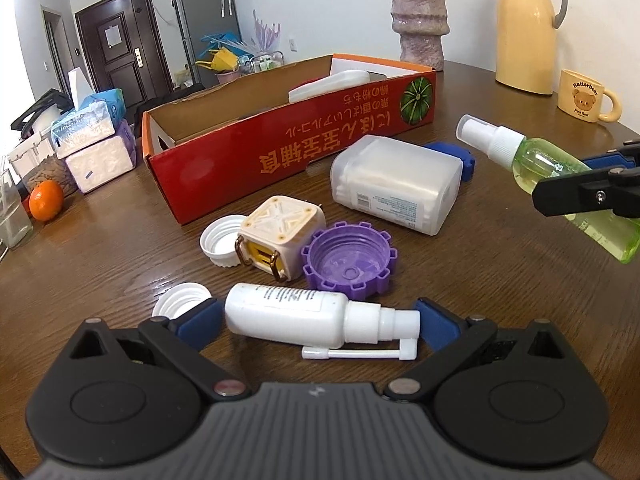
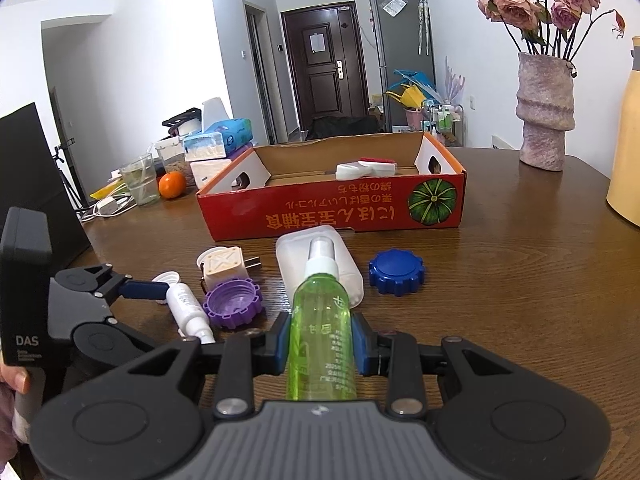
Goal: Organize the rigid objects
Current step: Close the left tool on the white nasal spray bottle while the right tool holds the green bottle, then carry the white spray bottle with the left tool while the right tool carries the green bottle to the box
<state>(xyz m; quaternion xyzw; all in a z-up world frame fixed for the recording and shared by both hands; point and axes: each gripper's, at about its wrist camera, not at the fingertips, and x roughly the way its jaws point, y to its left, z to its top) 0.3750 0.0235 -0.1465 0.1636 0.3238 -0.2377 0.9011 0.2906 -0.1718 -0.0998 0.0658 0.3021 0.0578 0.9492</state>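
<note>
Bottles wait: the green spray bottle (image 2: pixel 322 320), light, stiff and slick, is clamped mid-body by the right gripper (image 2: pixel 322 340) above the table (image 2: pixel 520 320), while the left gripper (image 1: pixel 320 320), jaws wide, flanks the white bottle (image 1: pixel 288 314) at 6 o'clock from the red box (image 1: pixel 280 152).

walls: white, plain
door (image 2: pixel 325 66): dark wood, shut, far end
fridge (image 2: pixel 404 56): grey, right of door
tabletop (image 2: pixel 520 280): dark wood, glossy
vase (image 2: pixel 545 112): pink, dried roses, right
light: even daylight
</note>
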